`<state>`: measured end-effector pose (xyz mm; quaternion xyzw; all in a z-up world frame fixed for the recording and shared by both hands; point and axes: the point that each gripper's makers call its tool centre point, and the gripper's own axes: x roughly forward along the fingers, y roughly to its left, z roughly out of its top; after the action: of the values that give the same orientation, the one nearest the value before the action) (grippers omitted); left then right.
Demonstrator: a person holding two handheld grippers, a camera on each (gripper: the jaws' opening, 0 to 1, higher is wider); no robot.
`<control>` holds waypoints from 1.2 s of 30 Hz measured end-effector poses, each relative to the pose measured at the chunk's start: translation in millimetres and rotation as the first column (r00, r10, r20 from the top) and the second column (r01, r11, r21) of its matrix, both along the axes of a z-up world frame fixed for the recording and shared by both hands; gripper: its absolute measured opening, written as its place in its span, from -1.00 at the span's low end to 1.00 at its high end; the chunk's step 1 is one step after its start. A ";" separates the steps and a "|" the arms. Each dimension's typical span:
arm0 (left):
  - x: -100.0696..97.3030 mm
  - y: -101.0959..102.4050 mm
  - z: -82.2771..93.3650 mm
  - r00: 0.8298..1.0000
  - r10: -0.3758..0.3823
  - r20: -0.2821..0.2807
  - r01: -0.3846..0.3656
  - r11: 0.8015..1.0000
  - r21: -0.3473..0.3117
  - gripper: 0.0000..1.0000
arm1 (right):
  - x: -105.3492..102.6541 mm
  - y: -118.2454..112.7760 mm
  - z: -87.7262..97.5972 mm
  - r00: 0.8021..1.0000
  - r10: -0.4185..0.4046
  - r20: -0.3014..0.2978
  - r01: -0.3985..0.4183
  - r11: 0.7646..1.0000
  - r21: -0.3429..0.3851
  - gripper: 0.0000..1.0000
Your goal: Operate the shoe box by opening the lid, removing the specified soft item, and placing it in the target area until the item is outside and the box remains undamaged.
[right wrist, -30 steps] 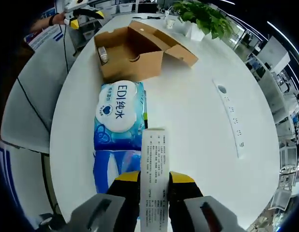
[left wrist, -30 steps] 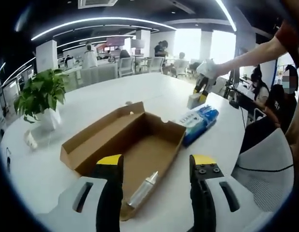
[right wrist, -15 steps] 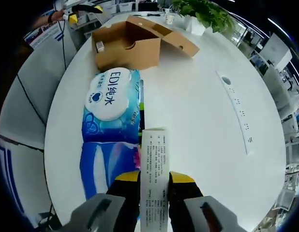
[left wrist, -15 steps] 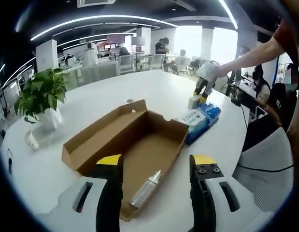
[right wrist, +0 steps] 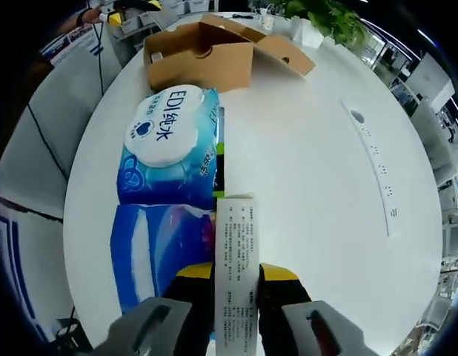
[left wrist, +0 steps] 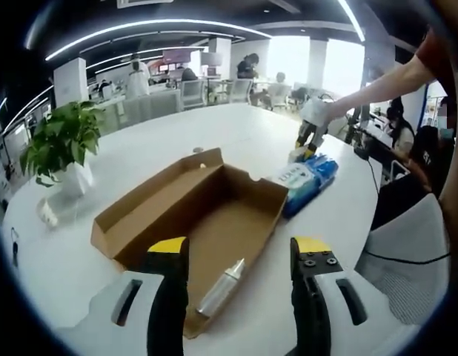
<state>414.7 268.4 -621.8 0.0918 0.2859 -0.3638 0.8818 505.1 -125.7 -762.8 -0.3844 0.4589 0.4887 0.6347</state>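
Observation:
The brown cardboard shoe box lies open on the white table, its lid folded back to the left. A silver bottle rests in its near end. My left gripper hovers open just in front of the box, with nothing between its yellow-tipped jaws. The blue wet-wipes pack lies on the table outside the box; it is also in the left gripper view. My right gripper is shut on a narrow white printed carton, held low beside the wipes pack.
A potted plant stands at the table's left side. A grey power strip is set into the tabletop right of the wipes. A person's arm reaches in from the right. Seated people and office chairs fill the background.
My right gripper has carried the white carton lower and further along the wipes pack, away from the shoe box. The left gripper and the box have barely shifted.

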 end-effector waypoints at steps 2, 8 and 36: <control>-0.3 -0.4 -0.2 1.000 -0.001 -0.001 0.001 1.000 0.001 0.10 | -1.7 -1.2 -1.0 1.000 0.004 -0.005 -0.004 1.000 -0.003 -0.65; -0.8 -2.1 -1.5 1.000 -0.004 -0.005 0.004 1.000 0.002 0.10 | -3.3 -1.6 -2.1 1.000 0.010 -0.009 -0.010 1.000 -0.007 -0.65; -0.8 1.0 -0.4 1.000 0.000 -0.001 0.000 1.000 0.003 0.10 | 4.6 -2.1 8.2 0.999 -0.034 0.022 0.034 0.999 0.012 -0.54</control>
<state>413.9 269.4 -622.2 0.0928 0.2869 -0.3634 0.8815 509.7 -127.8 -754.6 -0.3782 0.4553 0.4764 0.6502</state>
